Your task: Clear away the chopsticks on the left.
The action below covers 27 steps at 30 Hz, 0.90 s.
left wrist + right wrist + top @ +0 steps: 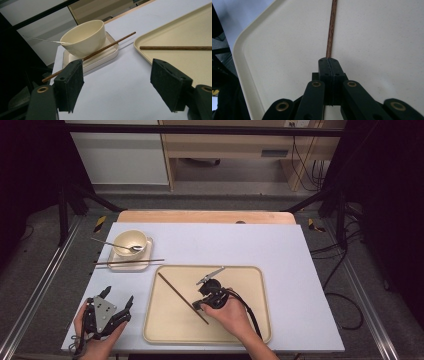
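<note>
A dark wooden chopstick (177,292) lies diagonally on the beige tray (210,267). My right gripper (196,306) is shut on its near end. In the right gripper view the jaws (329,61) are pressed together around the chopstick (332,27), which runs straight away over the tray (274,50). My left gripper (118,296) rests at the table's front left, open with nothing between its pads (116,62). A second chopstick (107,46) lies across the small cream plate (110,53) that holds the bowl (85,37).
A metal spoon (107,242) rests in the cream bowl (131,241), handle pointing left. The plate (145,262) sits at the white table's far left. Cables trail on the floor to the right.
</note>
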{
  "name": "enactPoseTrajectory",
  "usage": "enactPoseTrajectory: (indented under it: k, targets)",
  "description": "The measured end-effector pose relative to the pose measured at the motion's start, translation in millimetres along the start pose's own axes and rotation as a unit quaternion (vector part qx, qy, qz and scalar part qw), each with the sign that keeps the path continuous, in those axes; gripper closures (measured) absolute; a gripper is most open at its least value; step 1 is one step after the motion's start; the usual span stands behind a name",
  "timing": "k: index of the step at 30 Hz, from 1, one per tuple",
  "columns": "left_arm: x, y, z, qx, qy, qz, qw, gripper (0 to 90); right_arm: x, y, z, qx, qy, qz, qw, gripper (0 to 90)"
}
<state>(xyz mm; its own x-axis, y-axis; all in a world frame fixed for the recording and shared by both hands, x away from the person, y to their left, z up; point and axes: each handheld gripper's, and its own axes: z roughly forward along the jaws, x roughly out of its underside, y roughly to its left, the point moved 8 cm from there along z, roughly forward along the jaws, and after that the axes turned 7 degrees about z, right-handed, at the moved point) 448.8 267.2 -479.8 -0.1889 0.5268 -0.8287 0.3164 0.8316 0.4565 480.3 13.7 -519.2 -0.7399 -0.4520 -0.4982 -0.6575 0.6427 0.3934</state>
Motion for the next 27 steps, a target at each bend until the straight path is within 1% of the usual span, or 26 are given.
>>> enactPoseTrajectory:
  k: [1, 4, 5, 8, 9, 11, 13, 17, 18, 20, 22, 24, 25, 27]
  targets:
    - [0.0, -0.1, 0.0, 0.001, 0.0, 0.0, 1.0, 26.5, 0.6, 1.0, 1.0, -0.003, 0.001, 0.002, 1.0, 90.0]
    - [0.1, 0.0, 0.3, 0.001, 0.0, -0.001, 1.0, 26.5, 2.5, 2.4, 3.1, -0.005, 0.009, -0.003, 0.9999, 90.0]
    - [0.2, 0.1, 0.4, 0.001, 0.0, -0.002, 1.0, 26.6, 2.5, 3.6, 3.8, -0.005, 0.009, 0.0, 0.9999, 90.0]
    - [0.5, 0.3, 0.5, 0.001, 0.0, -0.004, 1.0, 26.6, 3.2, 4.8, 5.9, -0.008, 0.015, -0.007, 0.9998, 90.0]
    - [0.6, 0.3, 0.6, 0.002, 0.0, -0.004, 1.0, 26.6, 3.2, 6.3, 7.1, -0.009, 0.016, -0.002, 0.9998, 90.0]
    - [0.6, 0.5, 0.7, 0.002, 0.0, -0.006, 1.0, 26.6, 2.9, 6.7, 8.0, -0.009, 0.017, -0.01, 0.9998, 90.0]
    - [0.5, 1.0, 0.4, 0.001, -0.001, -0.006, 1.0, 26.7, 1.7, 5.8, 7.0, -0.01, 0.013, -0.005, 0.9999, 90.0]
    - [0.6, 1.4, -0.1, 0.001, -0.001, -0.007, 1.0, 26.9, 0.5, 0.3, 2.7, -0.004, 0.004, 0.004, 1.0, 90.0]
    - [0.6, 1.2, 0.0, 0.001, -0.001, -0.007, 1.0, 26.9, 0.6, -2.1, 1.0, -0.001, 0.003, 0.003, 1.0, 90.0]
    - [0.2, 0.9, 0.1, 0.0, -0.001, -0.006, 1.0, 26.9, 1.0, -6.3, -1.0, 0.002, -0.001, 0.01, 1.0, 90.0]
    - [0.0, 0.2, 0.3, 0.001, -0.001, -0.004, 1.0, 27.0, 3.6, -9.5, -0.3, 0.006, 0.006, 0.014, 0.9999, 90.0]
    - [-0.1, 0.0, 0.2, 0.002, -0.001, -0.003, 1.0, 27.1, 6.5, -9.9, 1.8, 0.003, 0.012, 0.018, 0.9998, 90.0]
    - [-0.1, 0.1, 0.1, 0.001, -0.001, -0.003, 1.0, 27.4, 6.9, -9.7, 2.4, -0.002, 0.011, 0.017, 0.9998, 90.0]
    - [0.1, 0.5, 0.2, 0.001, -0.001, -0.004, 1.0, 27.5, 7.2, -6.4, 4.0, -0.01, 0.012, 0.02, 0.9997, 90.0]
